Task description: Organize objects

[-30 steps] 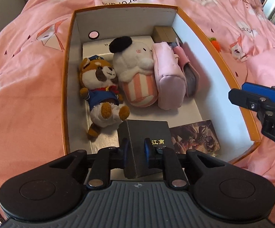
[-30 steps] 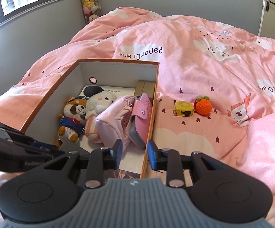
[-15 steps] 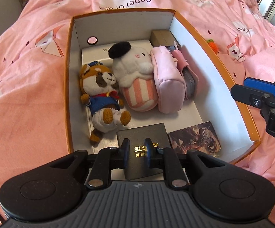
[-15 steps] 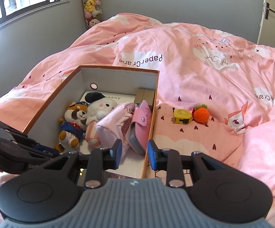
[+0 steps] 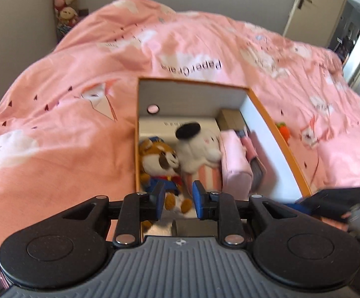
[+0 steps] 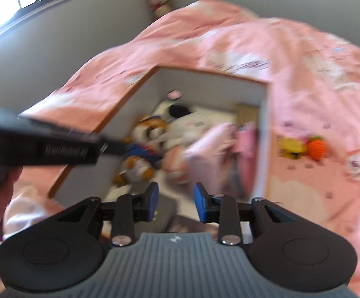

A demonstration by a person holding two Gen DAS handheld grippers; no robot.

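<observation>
Having released the black box [image 6: 163, 207] inside the carton [image 5: 276, 134], left gripper [image 5: 178, 196] lifts clear, jaws just spread and empty; right gripper [image 6: 176, 201] is also spread, empty.

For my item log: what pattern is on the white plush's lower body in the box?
Pink-and-white vertical stripes on the white plush, clearest in the left wrist view.

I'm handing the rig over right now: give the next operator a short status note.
Left gripper: fingers have just opened, nothing between them; it let go of the black box, now lying in the orange box.
Right gripper: fingers have just been opening, empty.
Done: plush toys and pink pouch also inside.
Left: yellow tape measure and orange crochet carrot on the bedspread.
</observation>
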